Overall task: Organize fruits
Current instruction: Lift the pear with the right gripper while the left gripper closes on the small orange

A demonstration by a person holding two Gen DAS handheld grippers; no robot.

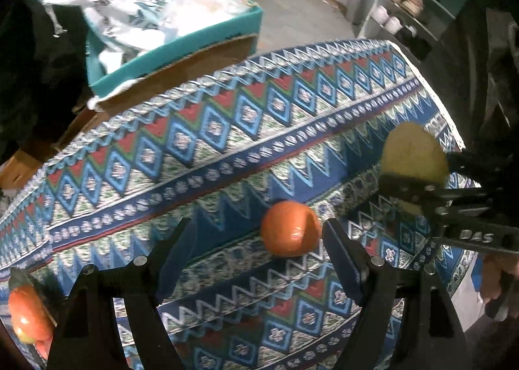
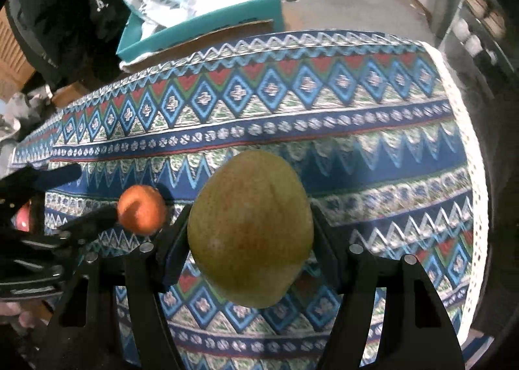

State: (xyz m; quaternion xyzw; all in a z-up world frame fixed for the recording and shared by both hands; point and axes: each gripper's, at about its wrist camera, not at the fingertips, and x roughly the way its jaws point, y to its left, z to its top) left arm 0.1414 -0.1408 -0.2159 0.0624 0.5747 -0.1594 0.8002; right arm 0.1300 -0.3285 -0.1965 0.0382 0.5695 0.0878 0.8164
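Your right gripper (image 2: 249, 237) has its jaws closed on the pear (image 2: 249, 230), one pad on each flank at about the widest part, so the fruit hangs clear of the patterned tablecloth (image 2: 324, 104) rather than resting on it. Gripping across the broad middle probably keeps the rounded body from rolling out between the flat pads. In the left wrist view the same pear (image 1: 413, 156) appears near the right edge of the tabletop, pinched in the right gripper (image 1: 418, 182).

Your left gripper (image 1: 259, 246) points steeply down with its jaws wide and nothing between them. The orange (image 1: 289, 228) sits on the cloth just inside the right-hand finger (image 1: 343, 259), roughly midway along the tabletop; whether that finger touches it cannot be told. The wide spacing suits a round fruit of this girth, and the jaws look set to straddle it. In the right wrist view the orange (image 2: 142, 209) lies just beside the tip of the left gripper (image 2: 78, 198).

A third fruit, red blending to orange with a yellowish patch (image 1: 27, 315), lies near the left edge of the tabletop, partly hidden by the left gripper's frame.

The pear is greenish yellow with a russet blush and fine speckling, its skin matt. The orange is smooth and glossy, with a highlight low on its face. No tray or bowl for the fruit is in view, so the destination cannot be judged. A teal box (image 1: 181, 42) full of bags stands beyond the far edge of the tabletop.
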